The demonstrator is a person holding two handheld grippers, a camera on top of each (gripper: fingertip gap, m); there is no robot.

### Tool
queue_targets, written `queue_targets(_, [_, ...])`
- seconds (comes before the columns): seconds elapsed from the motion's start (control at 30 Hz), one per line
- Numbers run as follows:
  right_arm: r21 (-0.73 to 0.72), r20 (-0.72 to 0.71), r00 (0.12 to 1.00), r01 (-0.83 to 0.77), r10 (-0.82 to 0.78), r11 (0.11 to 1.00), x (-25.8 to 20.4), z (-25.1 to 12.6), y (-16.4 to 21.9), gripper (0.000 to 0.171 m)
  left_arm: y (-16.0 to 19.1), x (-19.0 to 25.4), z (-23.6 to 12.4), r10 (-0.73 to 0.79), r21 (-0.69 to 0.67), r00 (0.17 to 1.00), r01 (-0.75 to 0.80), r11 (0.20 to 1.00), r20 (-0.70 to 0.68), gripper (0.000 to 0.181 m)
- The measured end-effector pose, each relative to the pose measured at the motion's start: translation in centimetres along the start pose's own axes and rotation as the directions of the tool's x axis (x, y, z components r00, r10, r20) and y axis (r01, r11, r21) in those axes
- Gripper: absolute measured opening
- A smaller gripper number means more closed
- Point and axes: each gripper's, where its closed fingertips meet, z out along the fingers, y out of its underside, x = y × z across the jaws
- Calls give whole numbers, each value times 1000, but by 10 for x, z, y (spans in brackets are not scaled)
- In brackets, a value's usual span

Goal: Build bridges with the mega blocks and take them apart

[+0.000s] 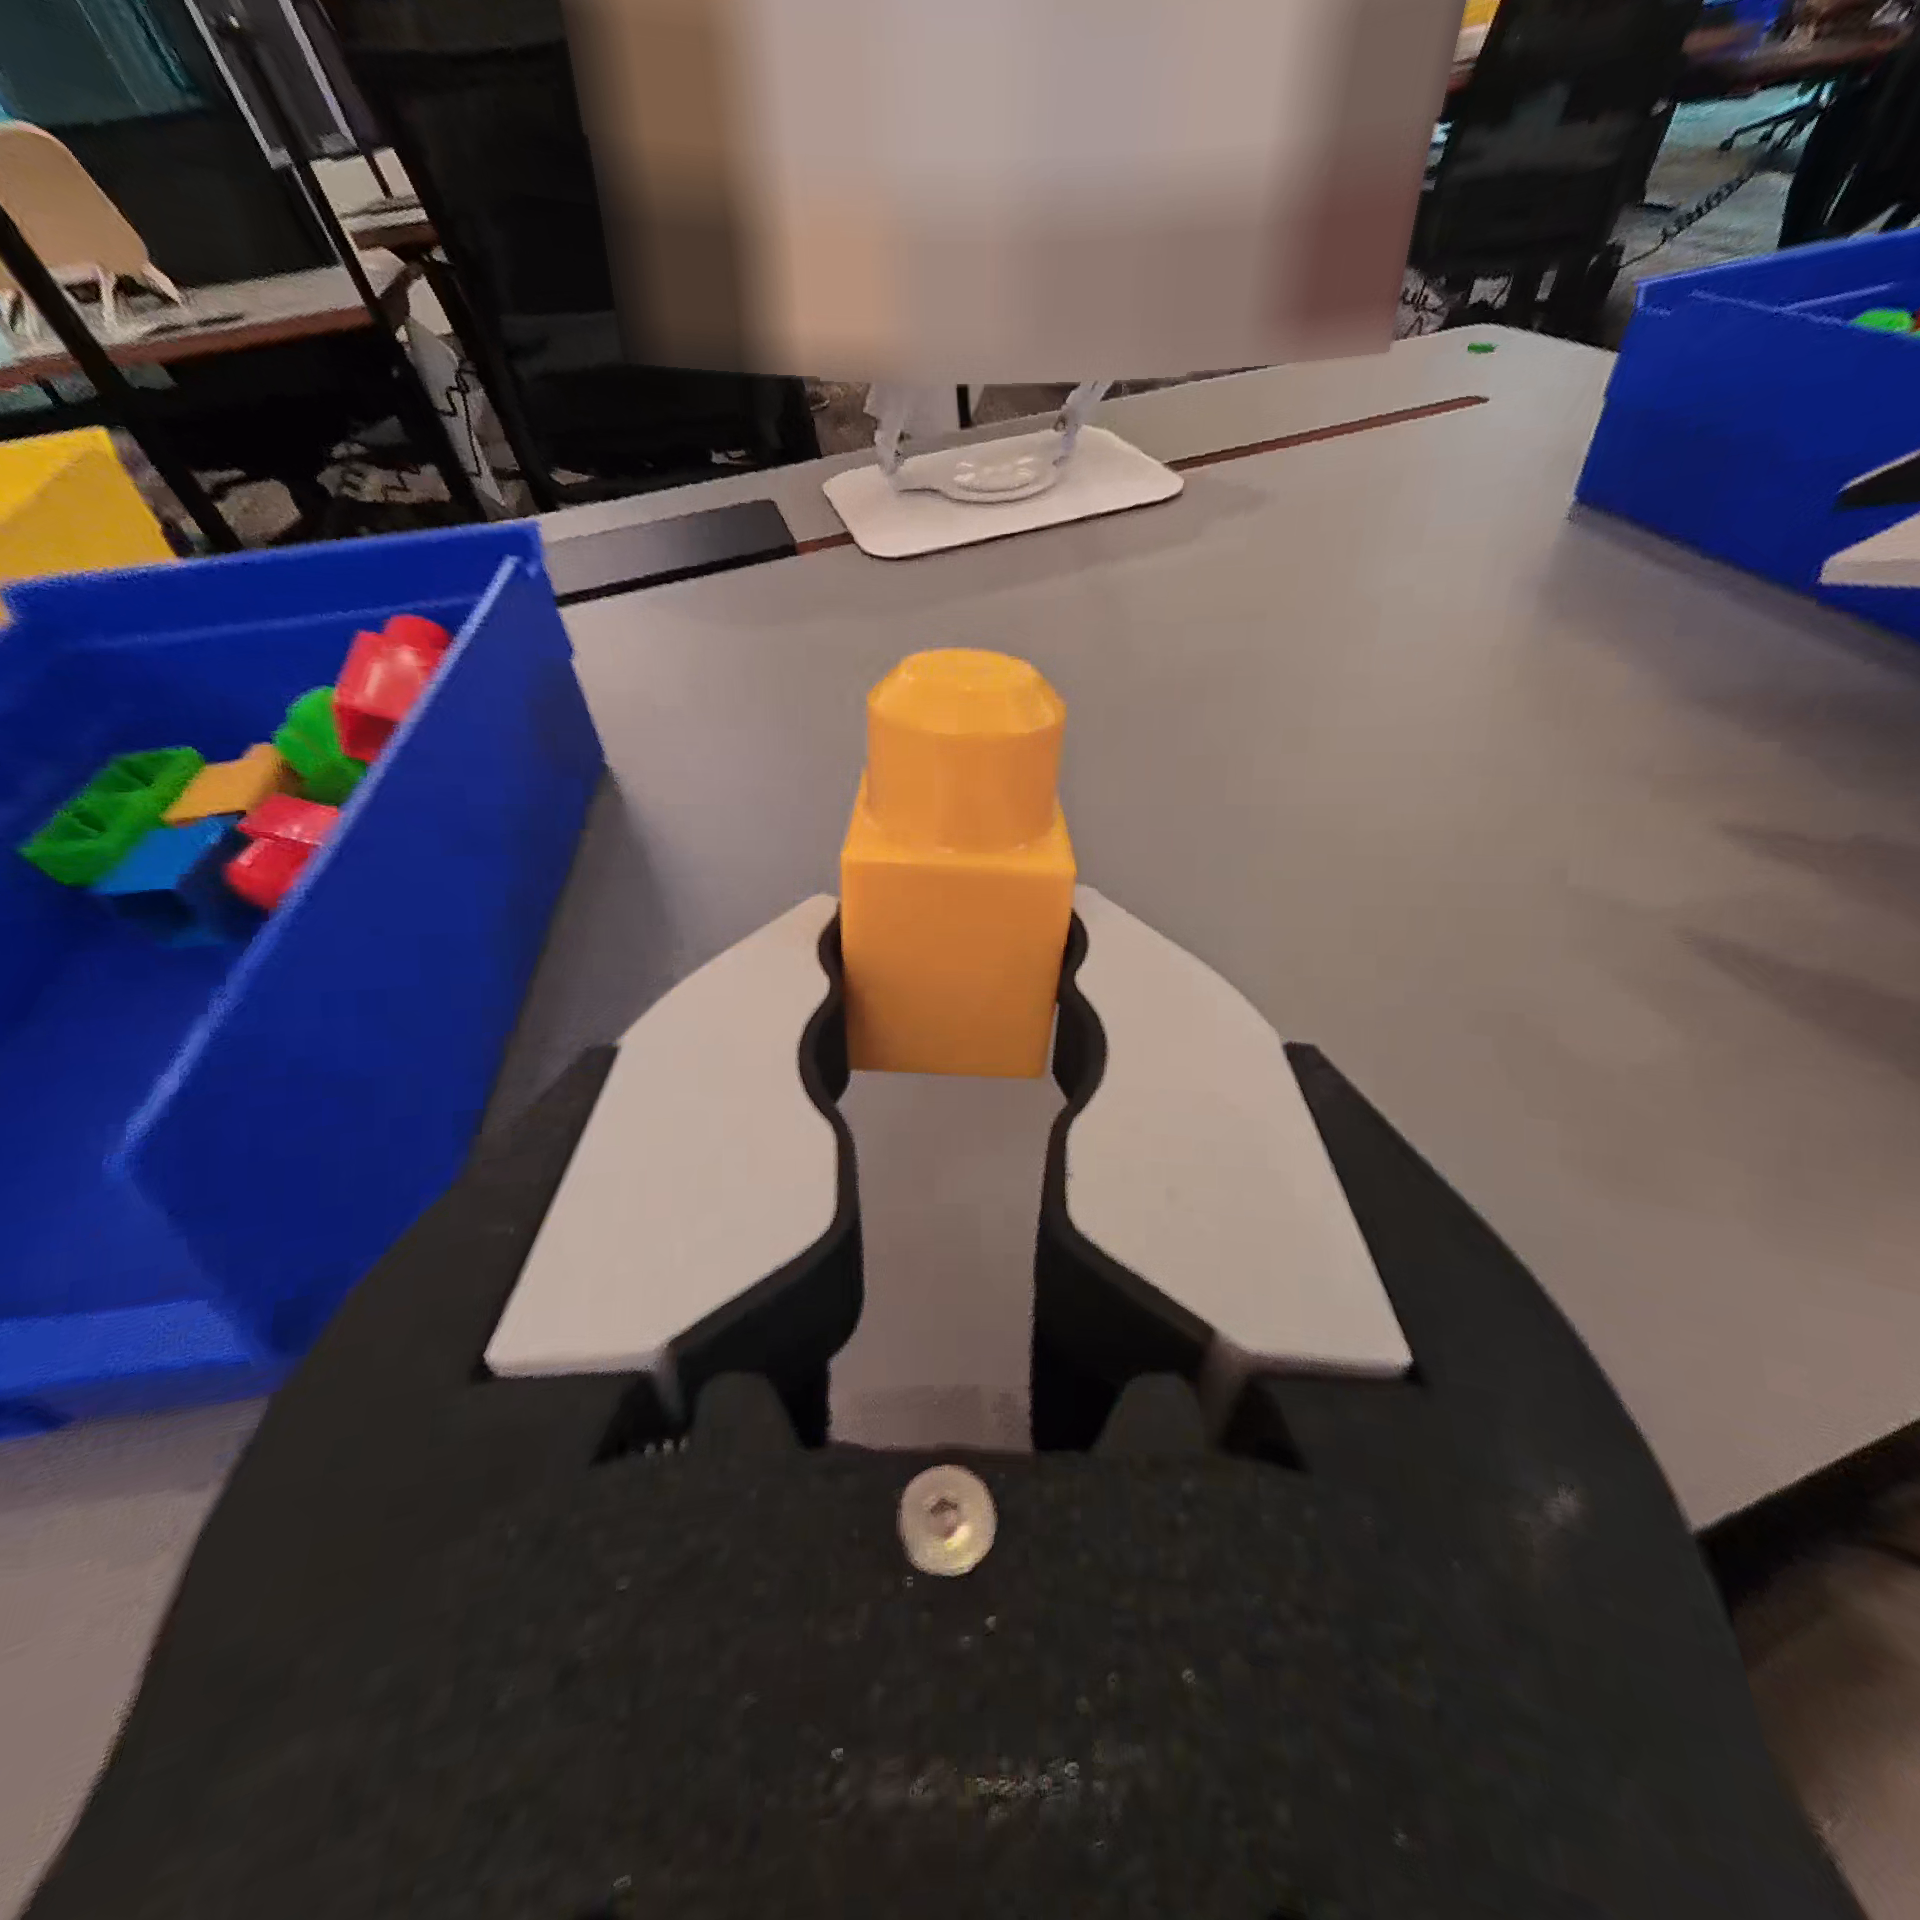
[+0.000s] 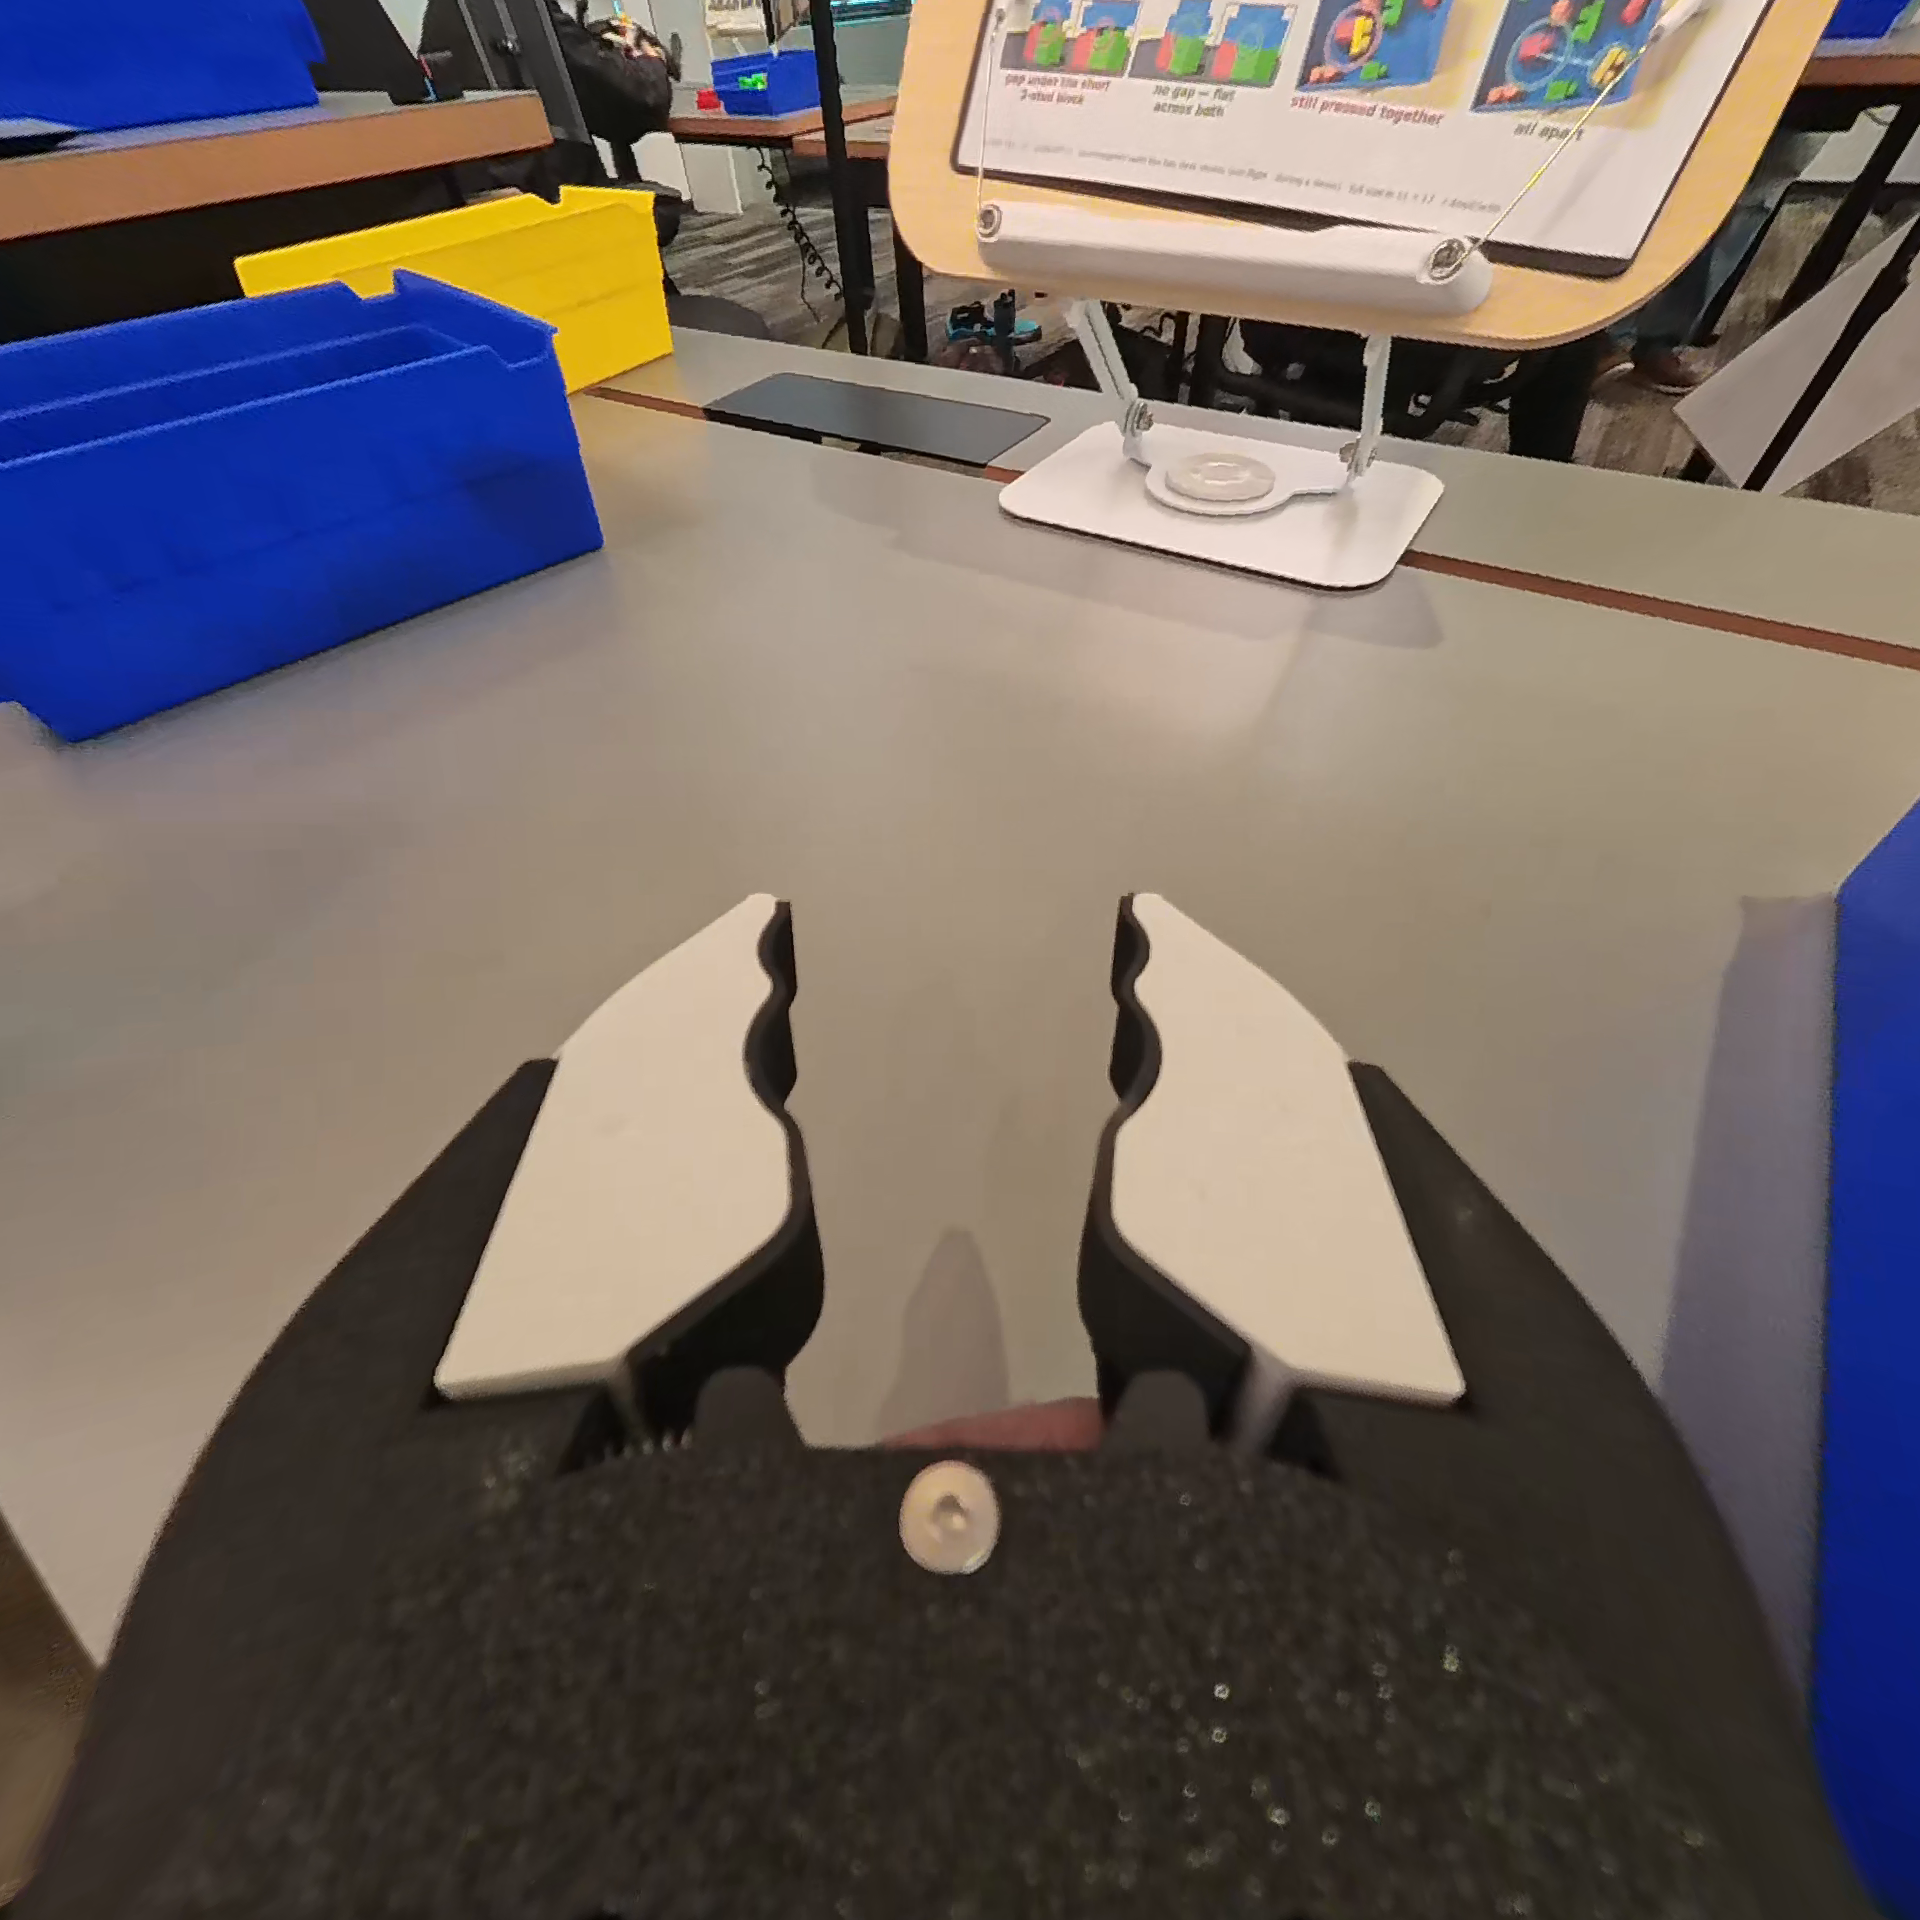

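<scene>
Block: orange single-stud plastic mega block (image 1: 956,914), upright, centre of the left wrist view, above the grey tabletop (image 1: 1351,779).
Left gripper (image 1: 954,966): closed onto the block's lower sides.
Right gripper (image 2: 954,935): jaws wide apart, nothing between them.
Blue plastic bin (image 1: 343,1018): nine o'clock of the block, holding red, green, blue and orange blocks (image 1: 260,790).
White stand base (image 1: 1003,488): twelve o'clock.

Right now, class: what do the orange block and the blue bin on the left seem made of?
Orange block: probably moulded plastic, smooth, slight sheen on its stud. Blue bin: apparently rigid plastic, thin even walls, uniform colour, duller finish.
</scene>
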Motion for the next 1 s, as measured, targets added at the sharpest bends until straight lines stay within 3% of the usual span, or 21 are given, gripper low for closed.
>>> queue_targets(0.27, [3,-9,1000,-6,6,1000,-1,-7,2,58,5,26,21,-76,-16,994,75,997,-75,36])
queue_targets(0.5, [-2,-4,1000,-12,12,1000,1,-9,2,58,3,41,105,-62,-35,981,56,998,-182,36])
queue_targets(0.63, [-1,-1,1000,-18,18,1000,3,-9,1,58,8,50,151,44,-121,980,-69,990,-196,37])
queue_targets(0.87, [-12,16,999,-35,35,999,5,-7,4,57,30,77,190,-48,-355,957,-59,933,-286,37])
queue_targets(1.0, [-17,22,999,-42,43,999,6,-7,6,57,28,84,202,-47,-362,954,-66,930,-295,36])
